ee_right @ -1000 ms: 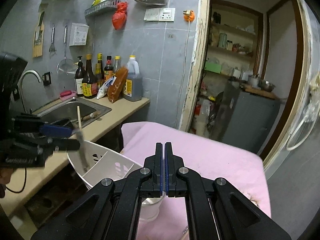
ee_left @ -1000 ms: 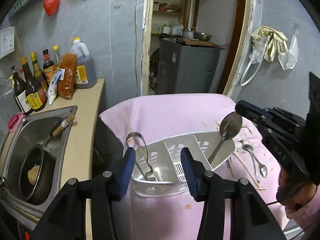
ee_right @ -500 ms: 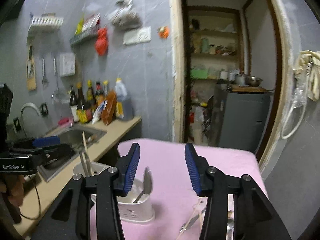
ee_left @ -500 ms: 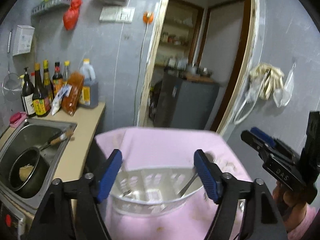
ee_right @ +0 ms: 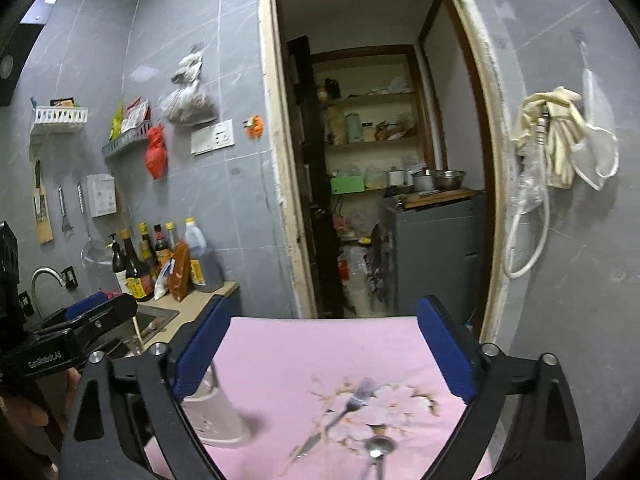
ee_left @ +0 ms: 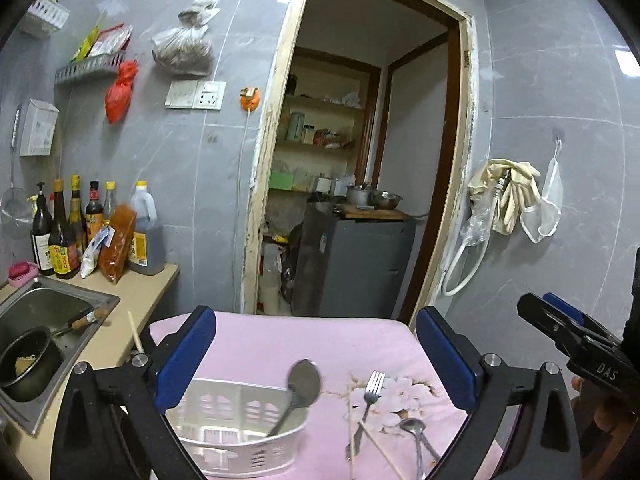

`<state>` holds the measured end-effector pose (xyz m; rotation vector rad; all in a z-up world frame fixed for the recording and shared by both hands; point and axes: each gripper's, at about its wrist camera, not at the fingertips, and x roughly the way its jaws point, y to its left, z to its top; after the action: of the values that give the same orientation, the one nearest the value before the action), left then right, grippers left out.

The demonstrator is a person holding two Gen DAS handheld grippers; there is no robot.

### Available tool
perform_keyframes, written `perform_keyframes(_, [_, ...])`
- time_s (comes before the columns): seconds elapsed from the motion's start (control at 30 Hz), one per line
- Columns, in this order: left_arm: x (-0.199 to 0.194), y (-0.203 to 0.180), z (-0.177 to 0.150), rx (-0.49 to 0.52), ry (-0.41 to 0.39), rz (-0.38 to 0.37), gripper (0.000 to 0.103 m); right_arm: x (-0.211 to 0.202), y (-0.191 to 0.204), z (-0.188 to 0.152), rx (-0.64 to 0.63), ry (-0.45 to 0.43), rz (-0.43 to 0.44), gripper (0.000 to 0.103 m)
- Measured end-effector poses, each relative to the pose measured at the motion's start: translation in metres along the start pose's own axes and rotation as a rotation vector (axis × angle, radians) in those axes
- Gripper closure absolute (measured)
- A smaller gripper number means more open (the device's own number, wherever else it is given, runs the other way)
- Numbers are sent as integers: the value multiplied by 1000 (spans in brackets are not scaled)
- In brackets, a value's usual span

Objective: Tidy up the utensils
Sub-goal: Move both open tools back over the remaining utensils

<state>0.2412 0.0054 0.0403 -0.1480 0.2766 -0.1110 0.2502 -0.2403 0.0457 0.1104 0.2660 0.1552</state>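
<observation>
A white slotted utensil basket (ee_left: 240, 436) stands on the pink cloth (ee_left: 320, 344); a large metal spoon (ee_left: 300, 388) leans in its right end. A fork (ee_left: 370, 396), a small spoon (ee_left: 414, 432) and chopsticks (ee_left: 352, 436) lie on the cloth to its right. My left gripper (ee_left: 316, 360) is open and empty, above and behind the basket. My right gripper (ee_right: 324, 356) is open and empty, above the fork (ee_right: 348, 404) and small spoon (ee_right: 378, 446), with the basket (ee_right: 216, 420) at its lower left.
A counter with a sink (ee_left: 44, 312), a pot (ee_left: 24, 360) and several sauce bottles (ee_left: 68, 236) is to the left. An open doorway with a grey cabinet (ee_left: 352, 264) is behind the table. Gloves (ee_left: 508, 196) hang on the right wall.
The right gripper has opened and let go of the large spoon, which now leans in the basket. Both grippers have drawn back and tilted upward; the left has opened wider.
</observation>
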Motion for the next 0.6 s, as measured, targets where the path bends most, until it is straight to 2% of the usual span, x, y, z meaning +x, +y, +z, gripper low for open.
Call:
perform_keyframes(0.17, [-2,-25,-21,0,-5,45,2,1,-30,-17,-10,32,3,10])
perform_keyframes(0.3, [-1,-37,-42,-26,23,100,2,8,-51,-37,-13,94,17,10])
perform_keyframes(0.4, [1,-39,-59,-65,64,142,2,21,-64,-54,-9,156,36,10])
perform_keyframes(0.6, [16,-31,-98,-157,204,216,2,56,-84,-95,9,306,111,10])
